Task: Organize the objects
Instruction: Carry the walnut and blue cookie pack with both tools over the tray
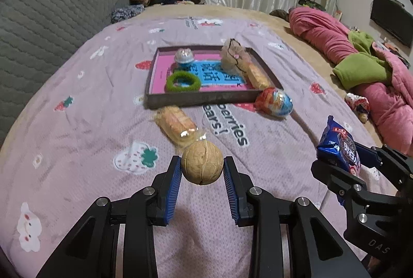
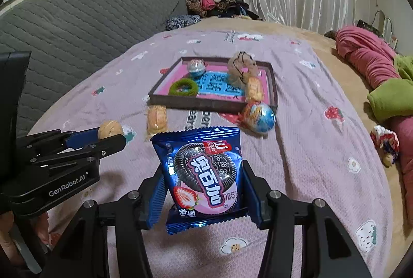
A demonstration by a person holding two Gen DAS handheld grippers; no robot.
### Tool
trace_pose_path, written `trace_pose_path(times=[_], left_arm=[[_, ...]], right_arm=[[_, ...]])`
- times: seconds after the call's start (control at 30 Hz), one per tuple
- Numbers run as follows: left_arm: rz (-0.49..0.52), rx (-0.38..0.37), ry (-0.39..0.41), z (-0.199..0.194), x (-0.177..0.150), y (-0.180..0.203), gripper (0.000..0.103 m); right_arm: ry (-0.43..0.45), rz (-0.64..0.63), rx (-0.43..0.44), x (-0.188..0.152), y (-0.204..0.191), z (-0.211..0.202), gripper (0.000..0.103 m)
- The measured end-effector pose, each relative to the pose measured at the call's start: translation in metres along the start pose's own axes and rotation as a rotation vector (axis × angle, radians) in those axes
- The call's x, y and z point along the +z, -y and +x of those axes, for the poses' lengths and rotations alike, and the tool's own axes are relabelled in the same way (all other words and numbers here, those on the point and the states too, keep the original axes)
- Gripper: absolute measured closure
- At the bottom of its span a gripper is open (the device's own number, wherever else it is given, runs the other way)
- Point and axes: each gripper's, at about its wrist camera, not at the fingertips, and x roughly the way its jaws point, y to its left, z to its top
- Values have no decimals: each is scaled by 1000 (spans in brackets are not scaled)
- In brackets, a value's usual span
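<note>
My left gripper's body is showing "GenRobot.AI" in white, and my right one is showing "DAS". The blue cookie packet is carrying Chinese characters and the digits "0251". The bedsheet is reading "berries" and "ears!" near the tray.

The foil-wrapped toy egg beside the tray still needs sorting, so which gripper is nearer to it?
Right. The right gripper, shut on the blue cookie packet, sits just short of the foil-wrapped toy egg. The left gripper, holding the tan walnut, is farther off to the side.
</note>
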Motion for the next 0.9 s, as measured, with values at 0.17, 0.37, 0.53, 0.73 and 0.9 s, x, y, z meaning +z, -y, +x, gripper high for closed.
trace_pose_path(times=[0.17,0.37,0.53,0.73,0.9], left_arm=[[2,4,31,-11,11,1,69],[8,2,63,-23,25,5,69],[11,5,86,-30,37,7,69],[24,6,106,-33,51,10,69],[35,13,122,-33,67,10,69]], right_arm=[[27,-1,-3,11,-1,-9,50],[64,-3,-8,26,1,-19,50],[97,-4,-13,39,3,-28,50],[126,-13,-21,55,5,-33,50],[146,-13,-27,70,10,-35,50]])
